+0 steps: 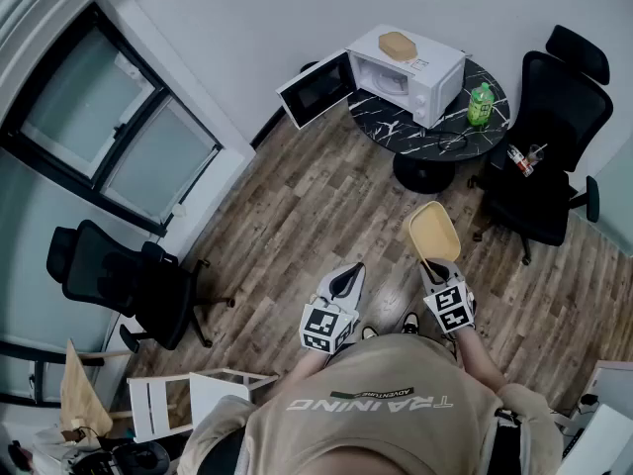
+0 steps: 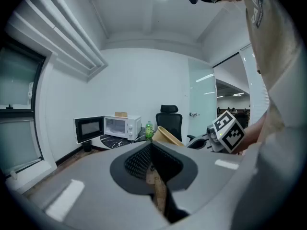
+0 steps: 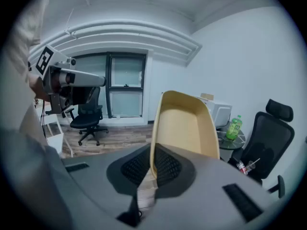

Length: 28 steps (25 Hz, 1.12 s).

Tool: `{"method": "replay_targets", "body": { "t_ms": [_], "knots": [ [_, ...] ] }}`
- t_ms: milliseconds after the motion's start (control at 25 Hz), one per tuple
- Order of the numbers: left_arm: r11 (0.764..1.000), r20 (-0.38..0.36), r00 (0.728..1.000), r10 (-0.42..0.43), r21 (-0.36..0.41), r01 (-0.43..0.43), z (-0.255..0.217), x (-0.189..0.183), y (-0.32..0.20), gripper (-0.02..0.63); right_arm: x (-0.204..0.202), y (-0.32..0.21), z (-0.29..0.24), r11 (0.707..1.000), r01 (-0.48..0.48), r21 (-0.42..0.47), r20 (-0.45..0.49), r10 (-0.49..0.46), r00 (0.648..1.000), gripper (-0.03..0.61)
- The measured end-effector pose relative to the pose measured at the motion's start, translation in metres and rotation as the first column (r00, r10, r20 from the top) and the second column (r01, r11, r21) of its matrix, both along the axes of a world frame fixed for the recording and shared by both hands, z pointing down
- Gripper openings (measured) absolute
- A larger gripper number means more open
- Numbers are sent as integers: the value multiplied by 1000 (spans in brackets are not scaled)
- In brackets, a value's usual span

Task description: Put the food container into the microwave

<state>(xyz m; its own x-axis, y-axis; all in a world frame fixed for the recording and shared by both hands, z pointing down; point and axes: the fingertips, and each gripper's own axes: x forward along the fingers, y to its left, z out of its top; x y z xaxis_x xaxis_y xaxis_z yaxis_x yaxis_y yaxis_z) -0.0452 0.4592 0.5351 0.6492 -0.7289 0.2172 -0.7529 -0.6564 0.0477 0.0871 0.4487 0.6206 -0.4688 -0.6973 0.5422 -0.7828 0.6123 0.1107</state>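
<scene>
With the fingers (image 3: 169,169) of your right gripper (image 3: 151,166) clamped on the rim of the tan oval food container (image 3: 184,123), you carried it upright, well apart from the open white microwave (image 1: 407,71) on the round black table (image 1: 398,127), while your left gripper (image 1: 342,283) was closed on nothing.

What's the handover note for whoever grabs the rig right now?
Right claw: shut on the rim of the container, held out in front of the person.
Left claw: shut, holding nothing.
Microwave: on the table across the room, with its door wide open. A tan box lies on top of it and a bottle stands beside it.
Done: container gripped, door open.
Left: carry the container over, set it inside the microwave, release.
</scene>
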Motion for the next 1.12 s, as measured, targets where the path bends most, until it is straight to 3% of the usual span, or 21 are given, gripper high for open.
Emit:
{"method": "replay_targets", "body": {
  "t_ms": [440,640,880,1120],
  "knots": [
    [1000,-26,1000,13,-22,-14,12,-20,-12,3,-18,-11,4,1000,-4,6,-55,5,998,20],
    [999,-49,999,20,-26,-21,14,-30,-24,3,-27,-16,-1,999,-47,2,-33,47,998,20],
    [999,-70,997,16,-39,-19,27,-51,-45,3,-47,-32,-3,999,-33,9,-61,34,998,20],
    [999,-85,995,42,-30,-45,23,-45,-52,3,-53,-44,-5,1000,-11,13,-99,12,995,20]
  ]
}}
